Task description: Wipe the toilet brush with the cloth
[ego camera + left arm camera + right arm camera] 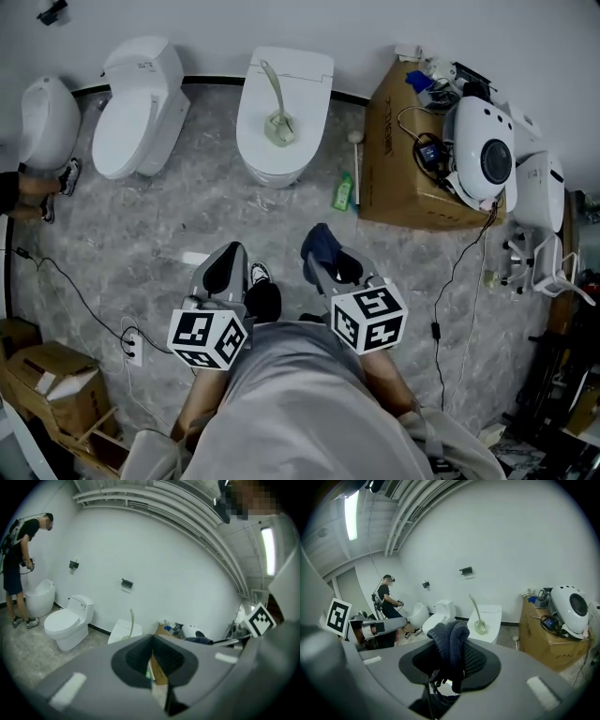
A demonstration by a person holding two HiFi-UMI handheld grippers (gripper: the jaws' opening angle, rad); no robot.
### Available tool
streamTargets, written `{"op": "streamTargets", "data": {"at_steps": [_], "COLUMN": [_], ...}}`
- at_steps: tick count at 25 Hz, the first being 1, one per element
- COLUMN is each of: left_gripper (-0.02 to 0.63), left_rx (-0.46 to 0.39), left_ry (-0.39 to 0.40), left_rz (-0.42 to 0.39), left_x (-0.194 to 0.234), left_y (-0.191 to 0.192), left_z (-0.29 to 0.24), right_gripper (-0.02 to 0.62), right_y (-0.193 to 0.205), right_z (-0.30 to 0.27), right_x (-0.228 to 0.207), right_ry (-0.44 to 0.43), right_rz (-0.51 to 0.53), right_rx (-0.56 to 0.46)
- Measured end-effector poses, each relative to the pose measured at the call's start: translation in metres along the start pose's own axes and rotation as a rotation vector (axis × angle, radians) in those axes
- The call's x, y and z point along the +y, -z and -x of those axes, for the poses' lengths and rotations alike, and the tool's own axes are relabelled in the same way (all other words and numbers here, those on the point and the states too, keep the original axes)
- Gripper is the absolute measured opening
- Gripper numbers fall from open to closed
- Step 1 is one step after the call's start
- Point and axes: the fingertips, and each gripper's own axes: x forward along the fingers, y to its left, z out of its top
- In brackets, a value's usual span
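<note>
My right gripper (325,255) (450,654) has its fingers clamped on the cloth (320,242) (449,645). It is a dark blue, coarse-knit piece, bunched into a soft lump. The lump bulges above the black ribbed pads, and a loose end hangs below them. My left gripper (229,261) (152,638) has its fingers closed tip to tip with nothing between them.

The toilet brush (277,111) (131,618) (477,617) is well ahead of both pairs of fingers, off beyond the gap between the two grippers. It stands on the shut lid of a white toilet (302,75) (121,631) (499,615) against the wall. Its long axis runs nearly upright. The bulky end is down on the lid, and the thin handle rises from it. The handle curves gently and leans off to the left at its top.

The brush is pale green and looks like slightly translucent plastic. I cannot tell whether the lump at the bottom is bristles or a holder cup. The lid under it is smooth, glossy and squared at the back.

To the right of my right fingers and farther ahead sits a brown cardboard box (398,164) (543,641). A green bottle (343,190) stands on the mottled grey stone floor (169,220) just beside it.
</note>
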Motion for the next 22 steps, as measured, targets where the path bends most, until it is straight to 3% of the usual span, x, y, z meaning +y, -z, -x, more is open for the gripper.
{"op": "streamTargets", "data": {"at_steps": [12,22], "left_gripper": [0.0,0.0], "left_rx": [-0.005,0.024], "left_ry": [0.047,0.107], "left_rz": [0.006,0.018], "left_x": [0.067,0.068], "left_y": [-0.047,-0.058], "left_z": [-0.036,-0.073], "right_gripper": [0.112,0.115], "right_y": [-0.05,-0.052], "right_z": [-0.07,-0.083], "right_x": [0.025,-0.015], "right_ry": [0.007,0.088], "right_rz": [0.002,-0.079], "right_rx": [0.0,0.0]}}
